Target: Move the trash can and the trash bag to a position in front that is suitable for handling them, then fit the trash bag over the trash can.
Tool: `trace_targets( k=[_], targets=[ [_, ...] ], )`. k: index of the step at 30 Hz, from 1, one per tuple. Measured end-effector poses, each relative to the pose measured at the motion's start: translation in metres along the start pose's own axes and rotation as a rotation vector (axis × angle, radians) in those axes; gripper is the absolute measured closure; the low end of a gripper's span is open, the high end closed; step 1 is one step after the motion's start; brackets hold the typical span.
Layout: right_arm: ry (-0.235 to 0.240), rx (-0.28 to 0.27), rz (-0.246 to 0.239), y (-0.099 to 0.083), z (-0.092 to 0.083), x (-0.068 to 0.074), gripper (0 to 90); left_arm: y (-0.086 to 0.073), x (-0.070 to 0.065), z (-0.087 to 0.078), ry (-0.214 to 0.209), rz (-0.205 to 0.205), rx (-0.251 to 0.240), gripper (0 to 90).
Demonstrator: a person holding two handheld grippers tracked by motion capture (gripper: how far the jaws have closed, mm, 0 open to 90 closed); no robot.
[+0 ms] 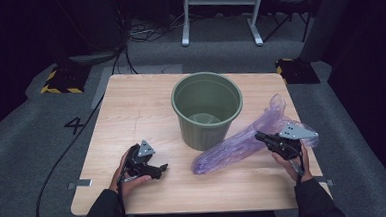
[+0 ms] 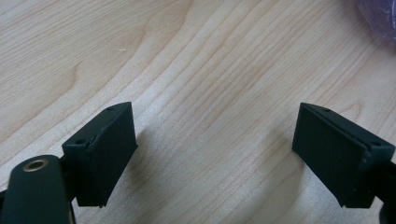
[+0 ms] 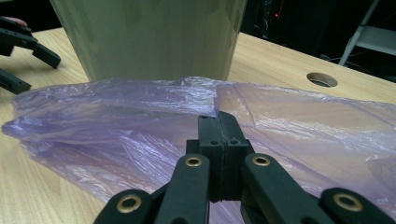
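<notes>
Purple plastic bag (image 1: 243, 142) lies limp on the table (image 1: 131, 116), just right of the green bin (image 1: 207, 109).
Thin, crinkly film like this will likely weigh almost nothing, slide and billow, and tear if yanked, so the open rim looks like the best place to take hold, one edge per gripper. The right gripper (image 3: 218, 122) is clenched with its jaws pressed together over a fold of the film. The left gripper (image 2: 215, 149) hovers over bare wood, jaws spread wide with nothing between them.

Thin glossy purple plastic bag (image 3: 116, 116), matt ribbed green plastic bin (image 1: 207, 110), smooth pale wood-grain table (image 2: 210, 70)
</notes>
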State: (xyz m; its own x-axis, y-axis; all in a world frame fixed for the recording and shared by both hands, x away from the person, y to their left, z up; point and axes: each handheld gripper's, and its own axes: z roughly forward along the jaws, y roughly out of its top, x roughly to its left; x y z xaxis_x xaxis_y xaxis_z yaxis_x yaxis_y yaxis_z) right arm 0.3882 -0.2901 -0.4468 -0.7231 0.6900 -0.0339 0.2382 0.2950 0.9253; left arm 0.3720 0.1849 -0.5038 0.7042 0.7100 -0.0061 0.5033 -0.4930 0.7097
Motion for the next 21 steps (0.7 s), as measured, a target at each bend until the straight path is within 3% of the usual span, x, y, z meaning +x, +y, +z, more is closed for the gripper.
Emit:
trace_targets(
  k=[10,21],
  targets=[
    [0.007,-0.054,0.011,0.008,-0.008,0.000,90.0,0.001,0.000,0.001,-0.001,-0.001,-0.001,12.8],
    [0.042,-0.153,0.001,0.022,-0.024,0.002,90.0,0.001,0.000,0.001,0.001,-0.003,0.001,12.7]
  ],
)
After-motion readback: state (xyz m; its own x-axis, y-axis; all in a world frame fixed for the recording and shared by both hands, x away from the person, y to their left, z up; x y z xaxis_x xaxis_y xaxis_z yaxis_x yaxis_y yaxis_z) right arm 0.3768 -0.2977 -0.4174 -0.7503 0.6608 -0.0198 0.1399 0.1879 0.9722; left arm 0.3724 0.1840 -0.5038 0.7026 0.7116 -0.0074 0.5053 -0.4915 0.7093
